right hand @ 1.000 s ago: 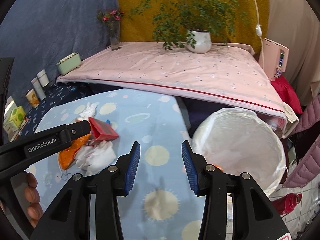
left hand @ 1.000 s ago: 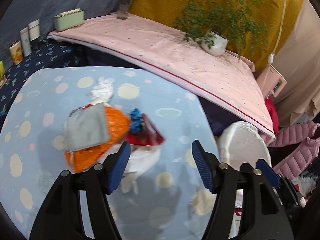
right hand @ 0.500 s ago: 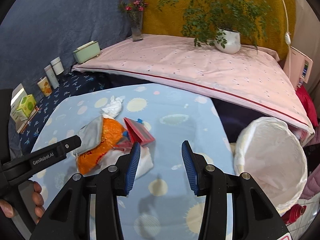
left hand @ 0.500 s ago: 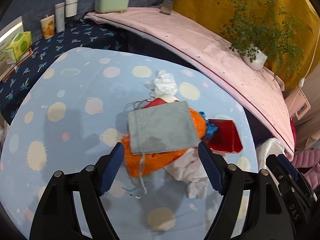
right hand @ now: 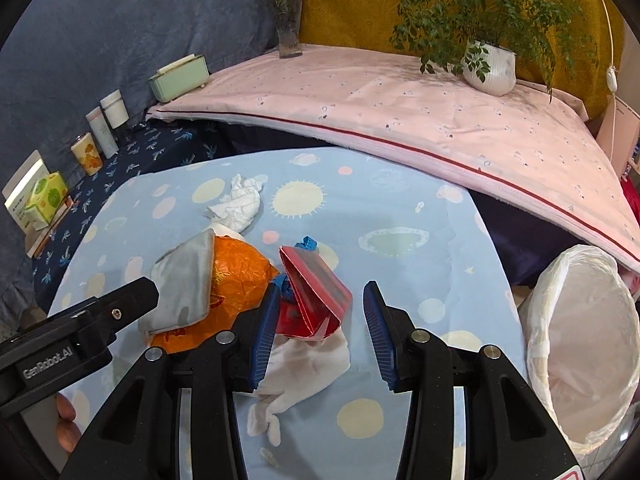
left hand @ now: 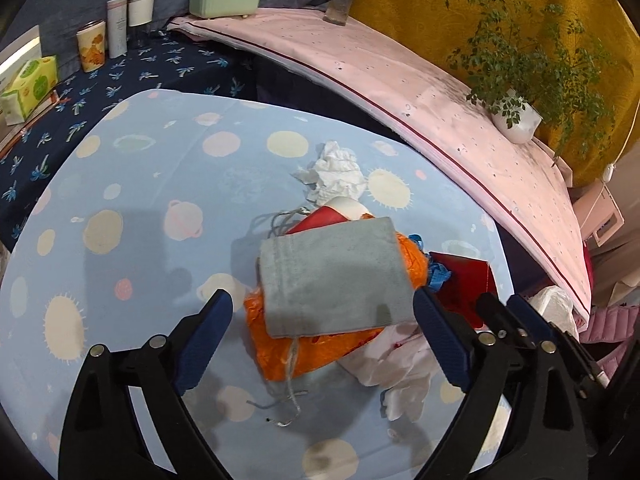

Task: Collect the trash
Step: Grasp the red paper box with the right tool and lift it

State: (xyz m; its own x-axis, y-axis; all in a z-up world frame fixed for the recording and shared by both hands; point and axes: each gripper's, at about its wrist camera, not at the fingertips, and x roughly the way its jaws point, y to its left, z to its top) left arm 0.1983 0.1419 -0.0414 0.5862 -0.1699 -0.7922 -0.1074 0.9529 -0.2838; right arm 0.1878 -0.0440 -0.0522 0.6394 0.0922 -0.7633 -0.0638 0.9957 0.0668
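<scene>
On the light-blue planet-print tablecloth point(left hand: 132, 248), trash sits in one heap: flat grey drawstring fabric pouch point(left hand: 334, 276) on top of a crinkled orange plastic bag point(left hand: 320, 350), red folded paper carton point(right hand: 314, 298) touching the orange bag's right side, white limp cloth point(right hand: 304, 364) on the near side of the orange bag, crumpled white tissue point(left hand: 334, 174) just beyond it. Left gripper point(left hand: 324, 340): jaws wide apart, nothing held, hanging over the near edge of the grey pouch, one finger either side of the heap. Pouch's long axis runs roughly across the jaw gap, so closing would squeeze it end to end; my read is a grab on pouch plus orange bag together. Right gripper point(right hand: 318, 332): jaws apart, empty, red carton sitting between the fingertips just ahead, its ridge pointing away from the claw. Right is nearer the carton, left nearer the pouch. White-lined trash bin point(right hand: 580, 344) stands off the table edge, right of the orange bag and on the right gripper's side, so right has the shorter carry. Can't tell whether either claw touches anything yet.
</scene>
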